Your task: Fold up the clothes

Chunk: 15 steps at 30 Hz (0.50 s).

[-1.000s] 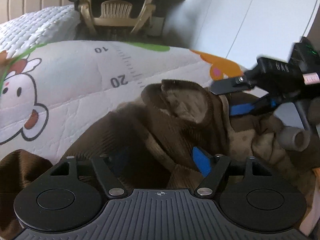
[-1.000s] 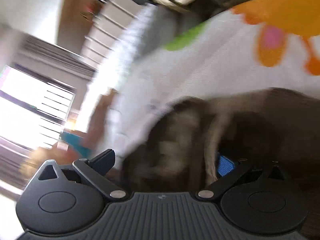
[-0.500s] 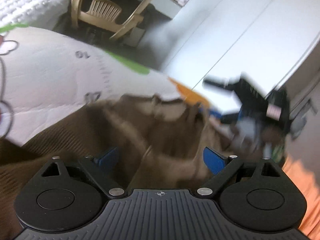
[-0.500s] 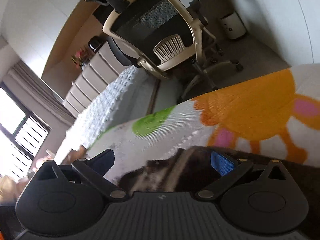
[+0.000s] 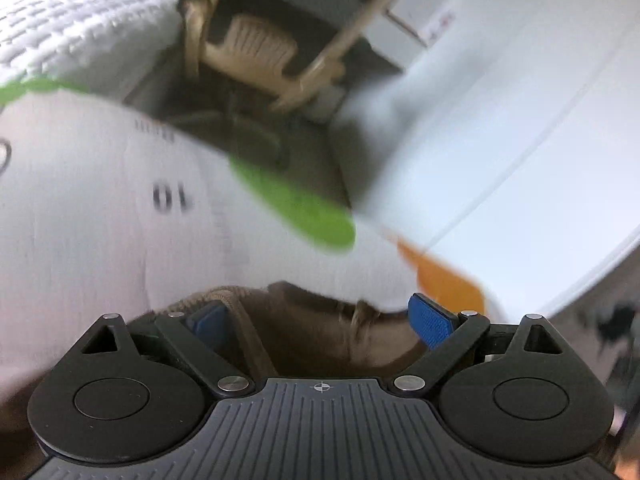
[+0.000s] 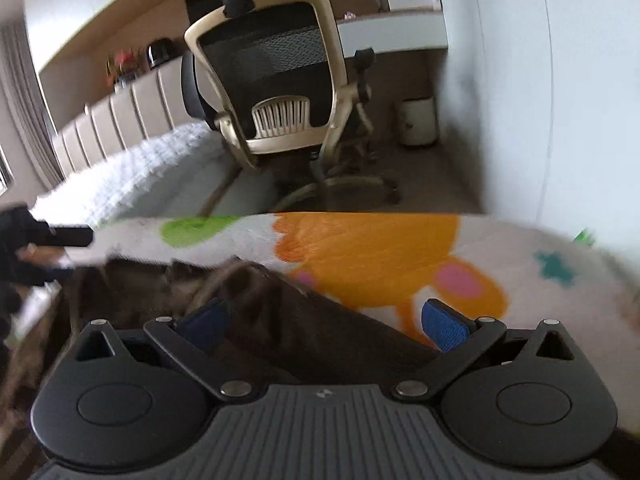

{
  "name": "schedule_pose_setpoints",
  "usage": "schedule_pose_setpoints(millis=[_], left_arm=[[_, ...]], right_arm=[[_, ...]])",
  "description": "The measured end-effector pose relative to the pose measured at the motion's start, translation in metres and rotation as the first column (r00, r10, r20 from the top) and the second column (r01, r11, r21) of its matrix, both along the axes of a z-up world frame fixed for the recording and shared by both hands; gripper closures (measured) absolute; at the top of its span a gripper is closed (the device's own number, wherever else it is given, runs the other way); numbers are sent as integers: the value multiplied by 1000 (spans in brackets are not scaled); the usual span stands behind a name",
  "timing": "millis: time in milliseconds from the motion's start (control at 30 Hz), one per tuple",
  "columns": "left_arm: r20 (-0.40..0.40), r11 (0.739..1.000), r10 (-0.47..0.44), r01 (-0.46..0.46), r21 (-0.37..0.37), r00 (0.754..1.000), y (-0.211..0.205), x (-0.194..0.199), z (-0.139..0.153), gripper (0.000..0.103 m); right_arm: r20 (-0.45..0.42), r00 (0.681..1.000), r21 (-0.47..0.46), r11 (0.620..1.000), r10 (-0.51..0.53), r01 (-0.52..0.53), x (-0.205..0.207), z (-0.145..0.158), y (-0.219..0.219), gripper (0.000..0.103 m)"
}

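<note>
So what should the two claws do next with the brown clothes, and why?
Probably reach down and pinch a fresh edge of the brown garment. Both the left claw and the right claw stand wide open with nothing pinched, and the cloth lies rumpled on the cartoon mat right under them, so folding likely needs a new hold first.

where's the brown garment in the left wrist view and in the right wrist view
Left wrist: the brown garment sits bottom centre, between the wide-apart fingers.
Right wrist: the brown garment lies lower left, running under the left finger.
Shared landmark: the office chair beyond the cartoon-print mat.
</note>
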<state>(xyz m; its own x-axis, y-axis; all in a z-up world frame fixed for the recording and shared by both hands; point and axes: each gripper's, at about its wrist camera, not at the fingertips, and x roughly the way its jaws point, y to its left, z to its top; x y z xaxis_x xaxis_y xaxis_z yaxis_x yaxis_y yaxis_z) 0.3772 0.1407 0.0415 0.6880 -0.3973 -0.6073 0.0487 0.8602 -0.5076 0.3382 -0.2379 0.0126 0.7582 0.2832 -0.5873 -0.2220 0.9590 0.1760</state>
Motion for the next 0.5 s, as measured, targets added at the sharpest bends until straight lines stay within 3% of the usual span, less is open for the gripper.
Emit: schedule_pose_setpoints(millis=[67,167,267,400,467,500], left_arm=[[-23,998,-58,58,35,998,-4,-2,6,6],[-30,978,-145,148,145,989,-14,-32,11,6],[-17,936,-213,209,283,977,-31,-84,10,4],[5,855,-314,280,437,949,-51,-168,5,3],[12,837,-351,308,452,936,-53,-208,3,3],[16,841,-356,312,442,934,-49,-228,2,3]], right_arm=[[11,1000,-47,999,13,-12,-18,5,-5,0],[8,998,-107,992,60,-59,-57,9,-12,0],[-10,993,-136,984,116,-116,-105,12,-20,0],[-40,985,-147,974,170,-174,-170,9,-34,0],[-51,983,-146,973,174,-180,-198,5,-45,1],[-56,985,-130,977,162,-168,-207,2,-52,3]])
